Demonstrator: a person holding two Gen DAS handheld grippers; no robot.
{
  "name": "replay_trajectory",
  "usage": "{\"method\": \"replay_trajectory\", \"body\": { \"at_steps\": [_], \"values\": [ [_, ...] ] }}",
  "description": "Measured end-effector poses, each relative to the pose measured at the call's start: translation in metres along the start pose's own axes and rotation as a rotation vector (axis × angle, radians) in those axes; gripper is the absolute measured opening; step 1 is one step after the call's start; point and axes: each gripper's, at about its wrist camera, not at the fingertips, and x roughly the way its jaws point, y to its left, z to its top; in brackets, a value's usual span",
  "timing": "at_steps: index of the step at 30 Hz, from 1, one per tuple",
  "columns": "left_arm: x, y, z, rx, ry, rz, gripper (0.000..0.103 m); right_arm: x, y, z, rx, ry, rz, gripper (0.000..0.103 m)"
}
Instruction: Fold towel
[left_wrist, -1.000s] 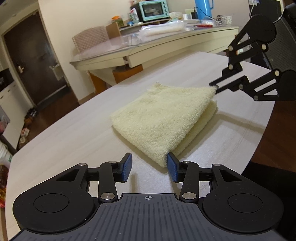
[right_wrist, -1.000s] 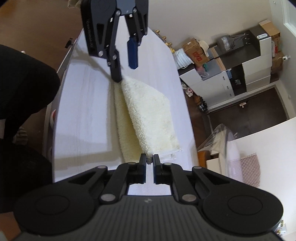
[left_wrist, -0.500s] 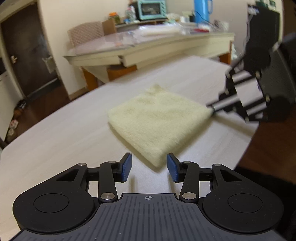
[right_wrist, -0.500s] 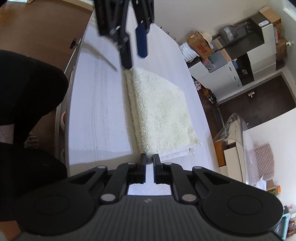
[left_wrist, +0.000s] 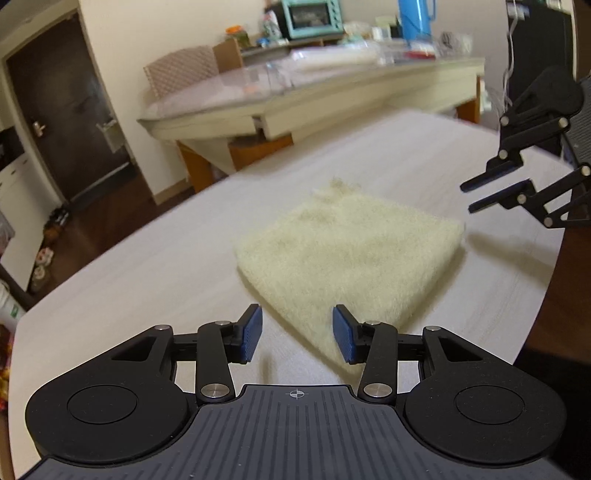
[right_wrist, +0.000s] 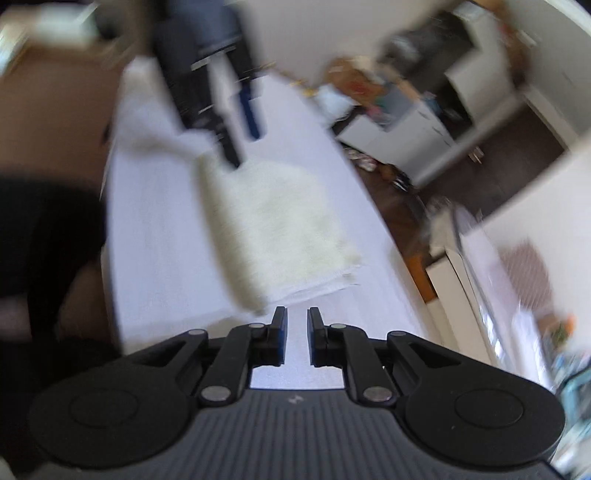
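While both opening grippers hold nothing, the cream towel (left_wrist: 347, 254) lies folded square.

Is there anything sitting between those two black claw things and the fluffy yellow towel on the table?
Nothing visible. Only bare pale table lies between the folded cream-yellow terry towel and both the left gripper and the right gripper. The right jaws are opening, with nothing between them.

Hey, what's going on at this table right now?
A person with a handheld gripper in each hand is folding a towel. The cream towel lies folded in a neat stack on the pale table. Neither gripper holds it: the left gripper is open at the towel's near corner, and the right gripper has its jaws opening, nothing between them, just off the other corner.
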Motion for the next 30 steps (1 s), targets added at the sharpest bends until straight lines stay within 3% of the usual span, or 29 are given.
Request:
{"method": "replay_trajectory", "body": {
  "at_steps": [5,9,18,21,25,30],
  "values": [
    [0.021,0.010,0.017,0.014,-0.003,0.027,0.051,0.025,-0.053,0.008,0.345,-0.058,0.047,0.021],
    [0.038,0.013,0.024,0.045,0.005,0.041,0.051,0.064,-0.089,0.012,0.537,-0.045,0.105,0.024],
    [0.054,0.020,0.019,0.058,0.014,0.021,0.053,0.107,-0.102,0.004,0.667,-0.018,0.198,0.022],
    [0.055,0.022,0.018,0.045,0.013,0.017,0.055,0.104,-0.100,0.005,0.660,-0.045,0.186,0.010],
    [0.052,0.024,0.021,0.029,0.000,0.016,0.055,0.077,-0.101,0.006,0.660,-0.116,0.132,0.009],
    [0.055,0.032,0.029,0.009,-0.029,0.048,0.054,0.084,-0.104,-0.006,0.701,-0.070,0.116,0.009]
  ]
}}
